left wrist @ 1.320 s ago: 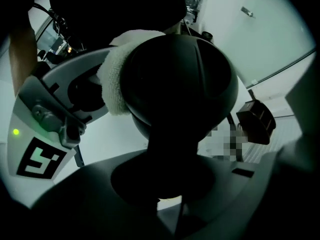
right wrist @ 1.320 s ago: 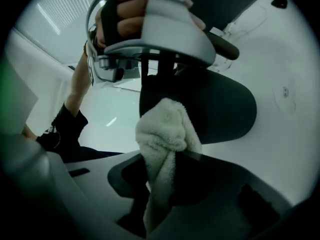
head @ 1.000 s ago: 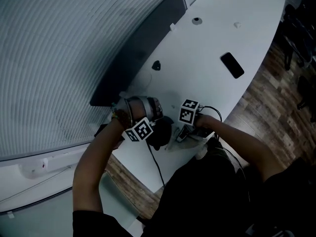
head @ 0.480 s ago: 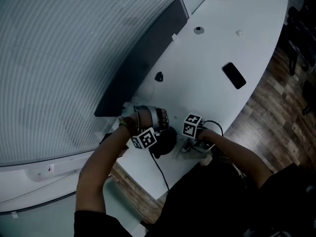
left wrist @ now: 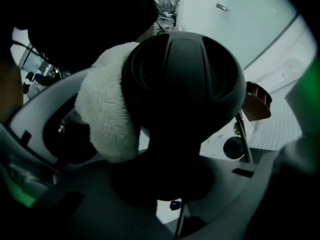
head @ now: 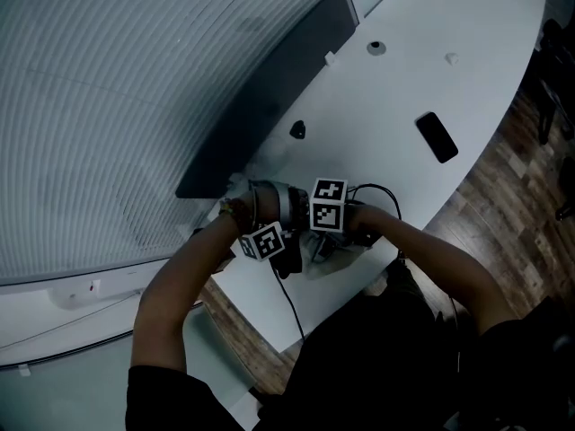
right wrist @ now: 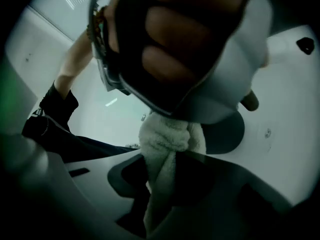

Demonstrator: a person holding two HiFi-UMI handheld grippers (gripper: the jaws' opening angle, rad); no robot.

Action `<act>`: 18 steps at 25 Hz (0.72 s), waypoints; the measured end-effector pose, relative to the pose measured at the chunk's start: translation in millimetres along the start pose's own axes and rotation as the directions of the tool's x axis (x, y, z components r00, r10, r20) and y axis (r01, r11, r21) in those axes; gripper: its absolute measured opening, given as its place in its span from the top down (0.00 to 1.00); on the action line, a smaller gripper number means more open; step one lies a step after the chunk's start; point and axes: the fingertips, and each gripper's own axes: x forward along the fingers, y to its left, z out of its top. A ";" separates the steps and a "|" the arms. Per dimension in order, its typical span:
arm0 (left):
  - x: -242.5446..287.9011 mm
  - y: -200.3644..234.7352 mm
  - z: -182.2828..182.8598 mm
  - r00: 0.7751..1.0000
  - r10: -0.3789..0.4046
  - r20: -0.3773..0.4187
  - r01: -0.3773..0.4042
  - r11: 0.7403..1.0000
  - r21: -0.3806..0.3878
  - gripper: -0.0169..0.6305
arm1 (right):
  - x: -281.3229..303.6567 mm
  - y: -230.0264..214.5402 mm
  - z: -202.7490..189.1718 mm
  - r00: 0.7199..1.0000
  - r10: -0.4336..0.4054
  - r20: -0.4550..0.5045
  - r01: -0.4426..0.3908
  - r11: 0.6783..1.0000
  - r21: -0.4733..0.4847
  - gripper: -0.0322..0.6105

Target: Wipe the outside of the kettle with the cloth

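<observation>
Kettle [left wrist: 185, 79] pinched in our left hand-held gripper [left wrist: 165, 189], cloth [right wrist: 167, 139] in right hand-held gripper [right wrist: 165, 184]; we rub hard, kettle may slip.

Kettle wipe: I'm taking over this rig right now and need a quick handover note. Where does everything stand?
Left gripper: points down, shut on a black part at the top of the kettle, steadying it at the near end of the white table.
Right gripper: shut on the white cloth, which lies against the kettle near its top.
Done: kettle held, cloth in contact. How much is already wiped cannot be told.
Left: probably run the cloth around the rest of the outside, then put the cloth down and let go.
</observation>
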 end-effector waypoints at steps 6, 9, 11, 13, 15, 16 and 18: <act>-1.8 -1.7 3.1 1.000 0.003 -0.008 -0.003 1.000 0.016 0.85 | 2.1 -5.6 -2.8 0.982 0.148 -0.114 -0.144 0.989 0.045 0.80; 2.3 -0.2 7.8 1.000 0.006 0.002 -0.006 1.000 0.029 0.85 | 1.9 -7.7 -8.4 0.969 0.204 -0.136 -0.197 0.978 0.069 0.80; -1.1 4.6 4.5 1.000 0.000 -0.017 0.001 0.998 0.067 0.85 | -0.4 -13.8 -16.0 0.960 0.217 -0.175 -0.205 0.975 0.083 0.80; -3.6 6.5 3.2 1.000 -0.015 -0.027 0.017 0.997 0.071 0.85 | -3.6 -31.2 -28.6 0.956 0.185 -0.229 -0.162 0.980 0.113 0.80; -3.6 5.3 7.9 0.999 -0.028 -0.015 0.029 0.999 0.038 0.85 | -1.4 -57.9 -38.2 0.961 0.123 -0.247 -0.088 0.985 0.148 0.80; -3.4 5.1 10.4 1.000 -0.030 -0.010 0.030 0.999 0.021 0.85 | 1.3 -71.9 -39.4 0.969 0.094 -0.230 -0.055 0.984 0.170 0.80; -2.9 6.4 12.1 1.000 -0.022 -0.015 0.022 1.000 0.005 0.85 | 6.6 -95.7 -39.3 0.982 0.052 -0.184 -0.010 0.976 0.218 0.80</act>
